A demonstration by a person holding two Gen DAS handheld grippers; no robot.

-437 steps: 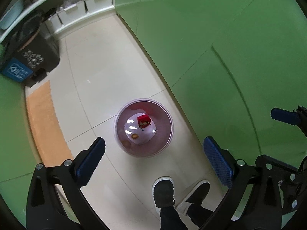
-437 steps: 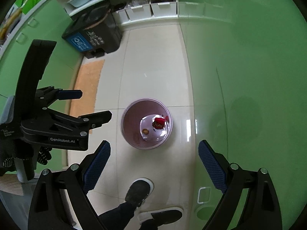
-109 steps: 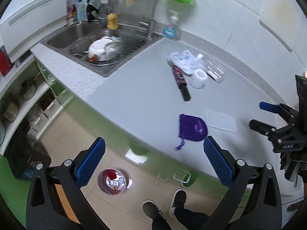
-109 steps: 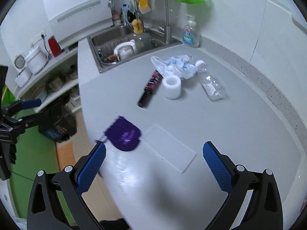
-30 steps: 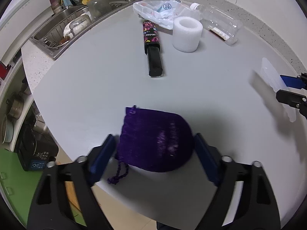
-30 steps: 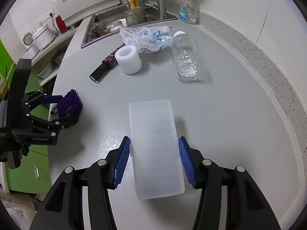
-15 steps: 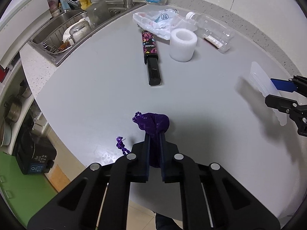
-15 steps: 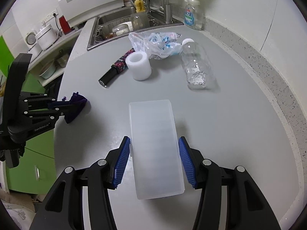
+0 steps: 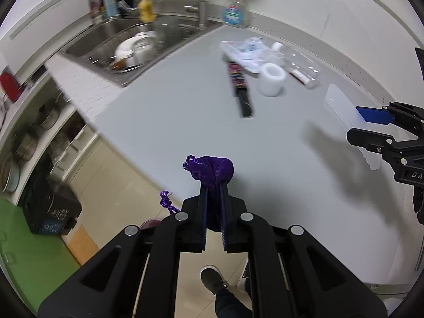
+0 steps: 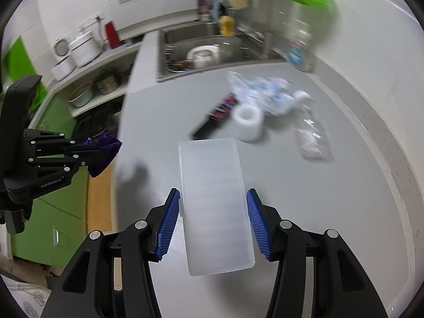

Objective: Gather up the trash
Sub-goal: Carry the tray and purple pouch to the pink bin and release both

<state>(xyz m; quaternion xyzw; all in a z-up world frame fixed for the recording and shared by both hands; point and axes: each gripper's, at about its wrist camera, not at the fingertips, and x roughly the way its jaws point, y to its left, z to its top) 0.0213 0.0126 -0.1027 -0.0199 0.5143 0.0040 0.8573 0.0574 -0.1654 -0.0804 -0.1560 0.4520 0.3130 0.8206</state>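
My left gripper (image 9: 213, 189) is shut on a purple drawstring pouch (image 9: 212, 169), lifted off the grey counter (image 9: 172, 106) near its front edge; the pouch's cord (image 9: 167, 202) dangles. The same pouch (image 10: 107, 148) shows at the left of the right wrist view. My right gripper (image 10: 213, 201) is shut on a flat translucent plastic box (image 10: 213, 196), held above the counter (image 10: 331, 212); this box (image 9: 341, 108) appears at the right in the left wrist view. A pink bin (image 9: 150, 222) peeks out on the floor below.
On the counter lie a black floral folding umbrella (image 9: 238, 84), a white foam ring (image 9: 271, 79), a crumpled plastic bag (image 9: 246, 50) and a clear bottle (image 10: 312, 137). A sink (image 9: 132, 45) with dishes sits behind. A person's shoe (image 9: 212, 281) stands on the floor.
My left gripper closed on the purple pouch and lifted it off the counter. Both grippers rose and pulled back from the counter, the right one still holding the plastic box.
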